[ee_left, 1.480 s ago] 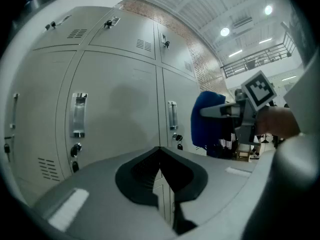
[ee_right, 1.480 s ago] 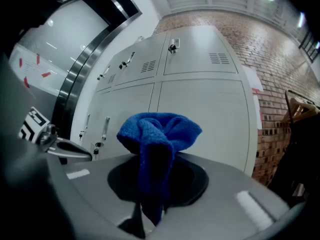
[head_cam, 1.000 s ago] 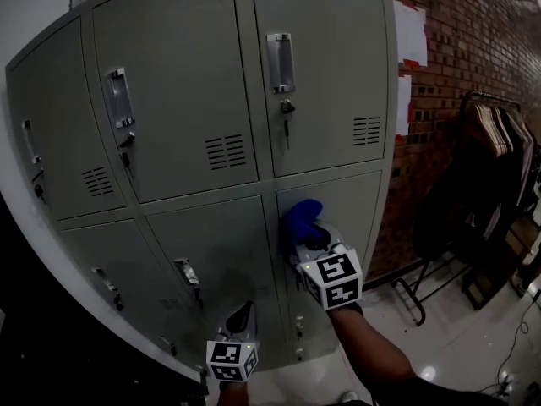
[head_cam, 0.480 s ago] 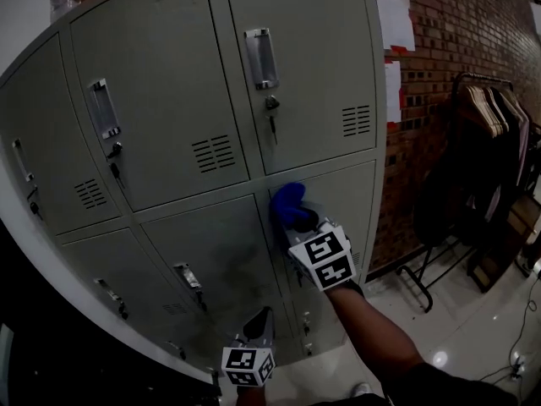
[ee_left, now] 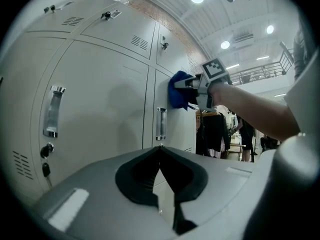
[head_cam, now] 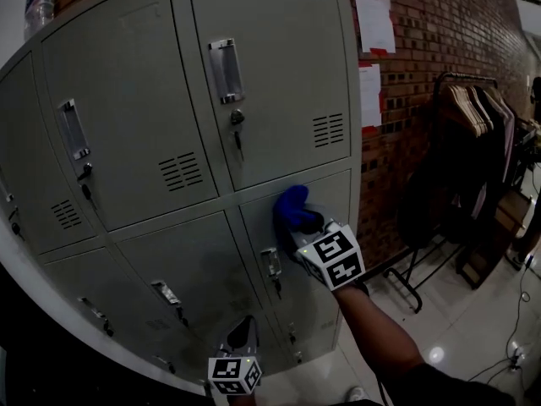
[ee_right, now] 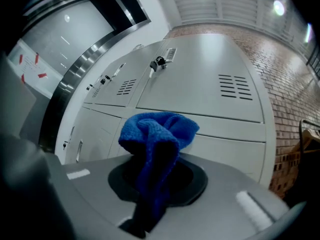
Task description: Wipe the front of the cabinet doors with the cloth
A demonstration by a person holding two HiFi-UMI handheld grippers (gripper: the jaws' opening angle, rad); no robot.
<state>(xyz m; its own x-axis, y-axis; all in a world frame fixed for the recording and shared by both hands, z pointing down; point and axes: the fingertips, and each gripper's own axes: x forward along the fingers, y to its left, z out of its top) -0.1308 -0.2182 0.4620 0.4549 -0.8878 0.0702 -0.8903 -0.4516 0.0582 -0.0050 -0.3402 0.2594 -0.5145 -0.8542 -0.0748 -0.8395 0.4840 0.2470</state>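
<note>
**Desk:** Fingers of the right gripper (ee_right: 152,186), what were they doing?

**Photographer:** Pinched tight on a blue cloth (ee_right: 157,129), which bunched out ahead of them. The left gripper (ee_left: 160,151) had its fingers pressed together at the tips, nothing between them.

**Desk:** And the setting?

**Photographer:** A grey metal cabinet (head_cam: 127,100) of locker doors filled most of the frame. A brick wall (head_cam: 423,83) lay to the cabinet's right, with sheets of paper (head_cam: 374,19) fixed on it just beside the cabinet. A clothes rack (head_cam: 478,134) of dark garments stood farther right, well apart from the cabinet.

**Desk:** Where was the cloth?

**Photographer:** Against the front of the cabinet's lower right door (head_cam: 334,194), near that door's top edge, just under the upper right door (head_cam: 279,83). The person's right forearm (head_cam: 372,337) extended up to it from below.

**Desk:** The other gripper?

**Photographer:** Low before the cabinet's bottom row, apart from the doors, well below the cloth.

**Desk:** Small details?

**Photographer:** The upper right door carried a recessed handle (head_cam: 224,70), a keyed lock (head_cam: 237,118) beneath it and a louvred vent (head_cam: 327,130) toward its lower corner.
</note>
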